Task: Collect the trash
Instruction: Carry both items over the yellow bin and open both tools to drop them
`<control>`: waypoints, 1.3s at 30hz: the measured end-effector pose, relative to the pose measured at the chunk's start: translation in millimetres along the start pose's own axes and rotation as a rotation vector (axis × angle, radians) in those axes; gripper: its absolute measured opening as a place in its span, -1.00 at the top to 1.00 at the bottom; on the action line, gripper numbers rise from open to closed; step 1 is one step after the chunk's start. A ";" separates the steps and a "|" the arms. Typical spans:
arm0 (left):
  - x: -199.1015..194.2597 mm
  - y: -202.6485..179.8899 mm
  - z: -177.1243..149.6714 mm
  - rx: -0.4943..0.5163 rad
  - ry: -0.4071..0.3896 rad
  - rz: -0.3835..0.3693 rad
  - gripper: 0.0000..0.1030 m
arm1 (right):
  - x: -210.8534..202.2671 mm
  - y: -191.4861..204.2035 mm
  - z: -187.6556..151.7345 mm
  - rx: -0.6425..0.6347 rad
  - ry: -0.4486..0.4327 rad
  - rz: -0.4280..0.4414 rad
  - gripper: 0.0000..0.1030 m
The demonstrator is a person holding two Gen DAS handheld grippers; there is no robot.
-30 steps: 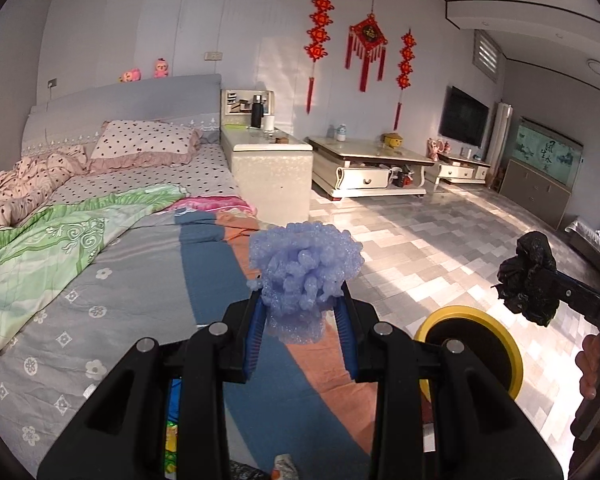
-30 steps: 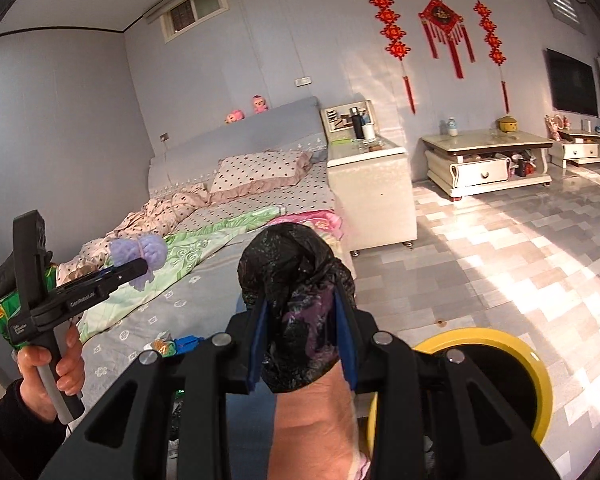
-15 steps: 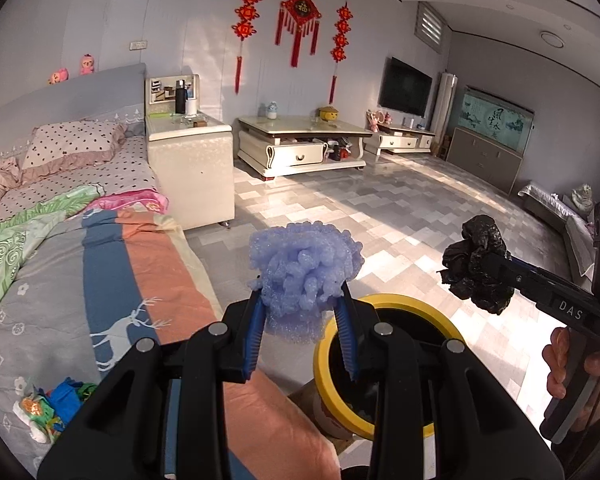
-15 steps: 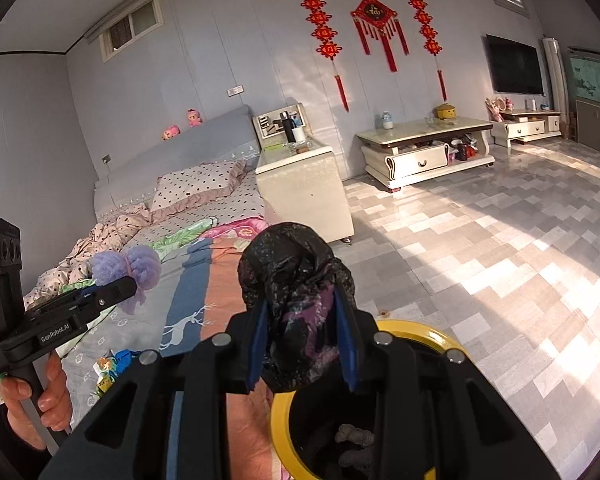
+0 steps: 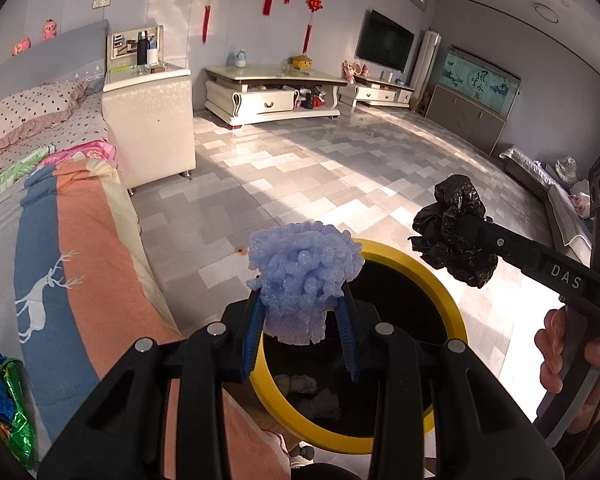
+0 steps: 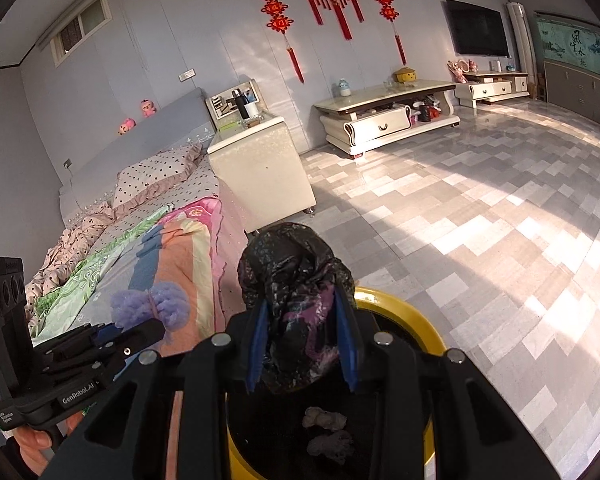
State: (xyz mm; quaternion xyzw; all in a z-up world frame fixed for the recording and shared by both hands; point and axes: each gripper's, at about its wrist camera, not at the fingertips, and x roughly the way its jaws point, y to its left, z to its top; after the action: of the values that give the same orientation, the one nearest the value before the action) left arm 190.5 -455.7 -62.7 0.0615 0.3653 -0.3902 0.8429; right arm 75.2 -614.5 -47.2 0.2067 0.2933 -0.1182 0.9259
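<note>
My left gripper (image 5: 300, 312) is shut on a crumpled lilac foam wad (image 5: 302, 268), held just above the near rim of a yellow-rimmed black bin (image 5: 440, 292). My right gripper (image 6: 302, 328) is shut on a crumpled black plastic bag (image 6: 296, 280), also over the bin (image 6: 420, 320). In the left wrist view the right gripper (image 5: 452, 236) with the black bag (image 5: 456, 220) hovers above the bin's right side. In the right wrist view the left gripper (image 6: 148, 316) and its lilac wad (image 6: 172, 304) show at the lower left. Grey crumpled scraps (image 6: 326, 420) lie inside the bin.
A bed (image 5: 72, 232) with a striped quilt lies left of the bin. Colourful wrappers (image 5: 4, 400) rest on its near edge. A cream bedside cabinet (image 5: 148, 120), a low TV stand (image 5: 272, 96) and a tiled floor (image 5: 340, 168) stretch beyond. A hand (image 5: 572, 356) grips the right tool.
Both grippers swung right, away from the bed, and sank toward the bin, which now fills the lower centre of both views. The wad and bag stay clamped.
</note>
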 end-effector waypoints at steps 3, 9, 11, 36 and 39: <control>17.2 -0.6 -9.9 0.010 0.028 0.003 0.36 | 11.8 -9.5 -6.4 0.020 0.032 -0.018 0.43; 37.0 -0.1 -18.5 0.012 0.060 -0.013 0.30 | 17.9 -17.4 -13.4 0.030 0.050 -0.031 0.40; 38.0 -0.4 -19.1 0.007 0.060 -0.017 0.28 | 14.7 -16.9 -12.5 0.032 0.039 -0.041 0.38; -65.6 81.6 -25.0 -0.041 -0.084 0.176 -0.77 | -13.1 36.8 -14.7 -0.048 -0.011 -0.029 -0.28; -83.9 102.8 -32.4 -0.051 -0.095 0.218 -0.77 | -14.4 58.8 -15.4 -0.074 -0.006 0.004 -0.28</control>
State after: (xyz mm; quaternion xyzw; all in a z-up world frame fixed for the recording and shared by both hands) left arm 208.4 -321.0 -49.2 0.0609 0.3259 -0.2892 0.8980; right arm 76.1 -554.0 -31.6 0.1726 0.2944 -0.1062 0.9340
